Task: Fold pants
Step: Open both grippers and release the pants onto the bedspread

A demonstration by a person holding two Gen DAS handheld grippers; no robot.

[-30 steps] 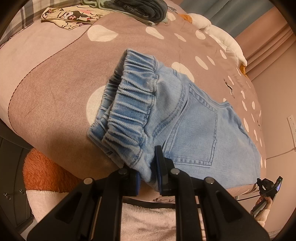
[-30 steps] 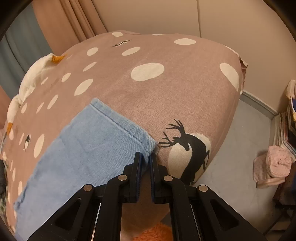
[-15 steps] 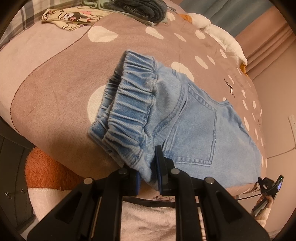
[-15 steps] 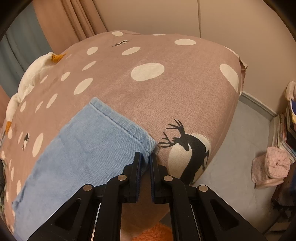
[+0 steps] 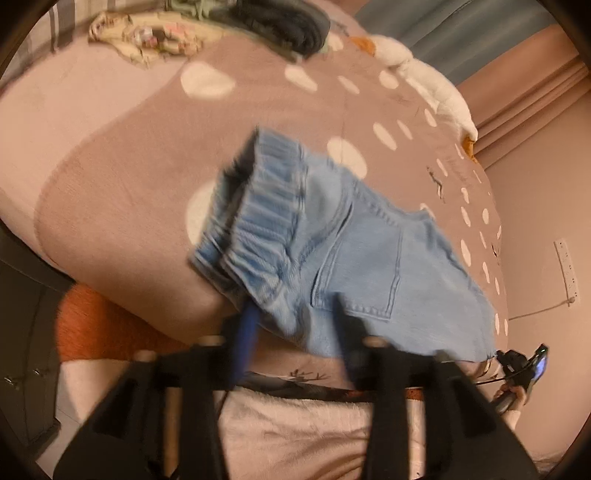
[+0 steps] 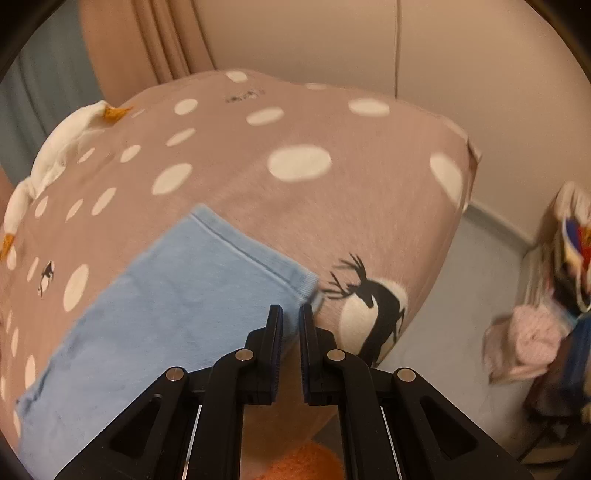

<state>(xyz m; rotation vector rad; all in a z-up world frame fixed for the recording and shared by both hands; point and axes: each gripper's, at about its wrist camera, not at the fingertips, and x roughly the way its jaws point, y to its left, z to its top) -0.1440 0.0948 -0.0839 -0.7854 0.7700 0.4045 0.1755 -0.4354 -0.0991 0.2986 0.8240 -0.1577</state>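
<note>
Light blue denim pants (image 5: 354, 266) lie on a brown bedspread with white dots (image 5: 147, 155), elastic waistband at the left and back pocket up. My left gripper (image 5: 295, 328) is open, its jaws spread wide at the waistband's near corner, which lies loose between them. In the right wrist view the pant leg (image 6: 177, 295) lies flat with its hem at the near bed edge. My right gripper (image 6: 291, 317) is shut on the hem's near corner.
A pile of clothes (image 5: 258, 26) lies at the far end of the bed. A white goose plush (image 6: 55, 155) lies along the far side. A deer print (image 6: 373, 295) marks the bed corner. Bags and clutter (image 6: 554, 295) stand on the floor at right.
My left gripper has opened and let go of the waistband corner; the view is blurred by motion. My right gripper stays shut on the hem.
</note>
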